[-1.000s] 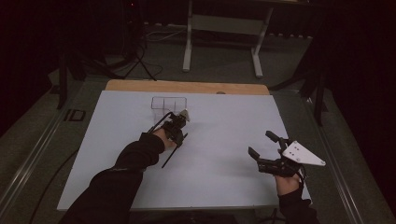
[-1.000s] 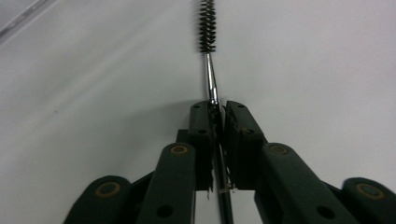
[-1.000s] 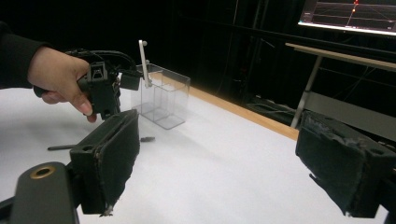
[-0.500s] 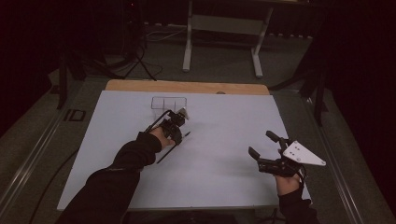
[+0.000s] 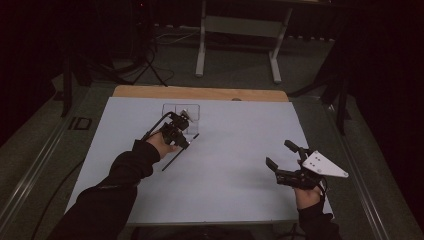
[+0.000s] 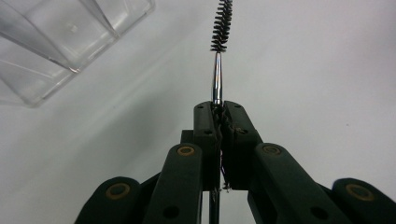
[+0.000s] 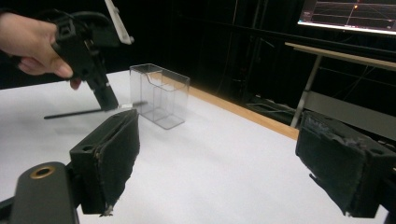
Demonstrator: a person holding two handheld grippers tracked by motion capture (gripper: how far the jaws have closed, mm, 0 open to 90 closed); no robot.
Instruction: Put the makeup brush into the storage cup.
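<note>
Brush in your left gripper now sits closer to the clear box than it did a second ago: you have carried it up the table toward the far edge, and the long handle, which trailed low toward you before, has followed. That reads as the approach to dropping the brush into the box, though it isn't over the opening yet. Your left jaws are clamped tight on the metal stem just below the bristles (the left gripper view leaves no gap to see between them). Your right gripper has not shifted; it hangs near the table's right edge, well apart from the box, jaws spread wide and empty. From above, the brush is a thin dark line slanting back from your left hand, and its head is too small to make out. The left gripper view gives you the bristles sharply, with a corner of the box off to the upper left. The right gripper view adds what neither offers: the box's inner dividers, and the handle held nearly level above the table.
</note>
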